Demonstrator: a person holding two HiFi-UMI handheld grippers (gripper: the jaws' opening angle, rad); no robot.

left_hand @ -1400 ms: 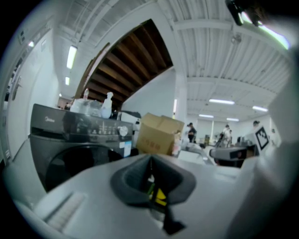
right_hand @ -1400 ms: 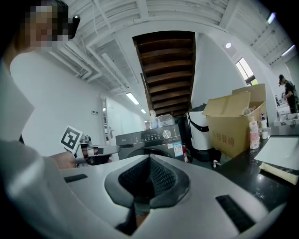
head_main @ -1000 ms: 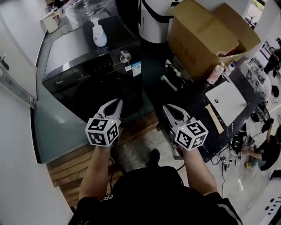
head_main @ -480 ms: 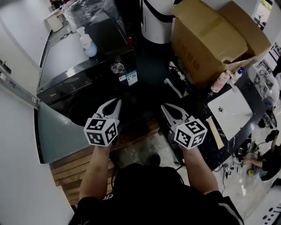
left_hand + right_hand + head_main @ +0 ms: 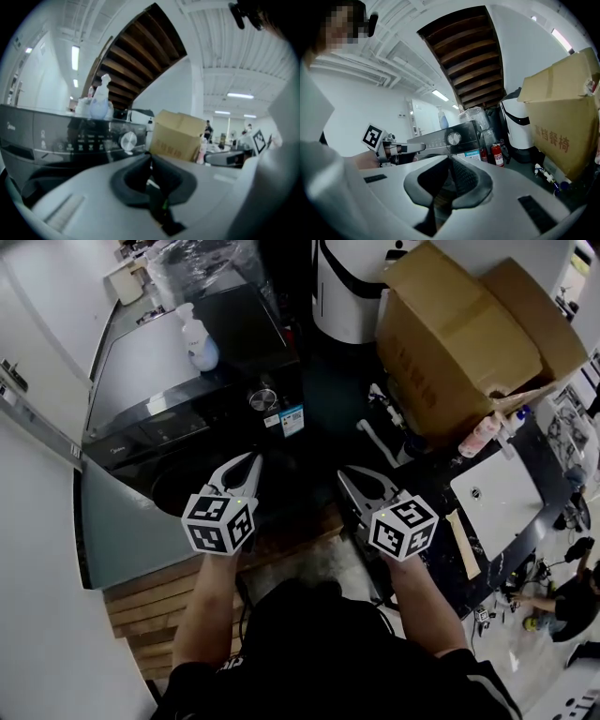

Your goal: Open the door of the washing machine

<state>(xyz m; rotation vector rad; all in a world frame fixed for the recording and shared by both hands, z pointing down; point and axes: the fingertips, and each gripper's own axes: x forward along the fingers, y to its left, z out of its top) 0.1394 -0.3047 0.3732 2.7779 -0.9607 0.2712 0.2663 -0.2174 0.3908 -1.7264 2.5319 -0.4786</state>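
The black washing machine (image 5: 202, 381) stands at the upper left, with a silver knob (image 5: 263, 399) on its dark control panel and the round door (image 5: 176, 486) below in shadow. My left gripper (image 5: 250, 458) is shut and empty, held just in front of the machine's front face, right of the door. My right gripper (image 5: 345, 474) is also shut with nothing in it, further right over the dark floor. The left gripper view has the shut left gripper (image 5: 150, 154) pointing at the panel and knob (image 5: 127, 139). From the right gripper (image 5: 450, 158), the machine (image 5: 440, 138) lies ahead.
A soap bottle (image 5: 197, 338) stands on the machine's top. A white cylindrical appliance (image 5: 352, 287) and a large cardboard box (image 5: 469, 334) are at the back right. A white sink (image 5: 495, 486) sits in a dark counter at the right. Wooden boards (image 5: 155, 592) lie below the machine; a red extinguisher (image 5: 498, 154) stands beside it.
Both grippers have moved forward, and the washing machine now sits closer to them in the head view. Both pairs of jaws look as shut as before.
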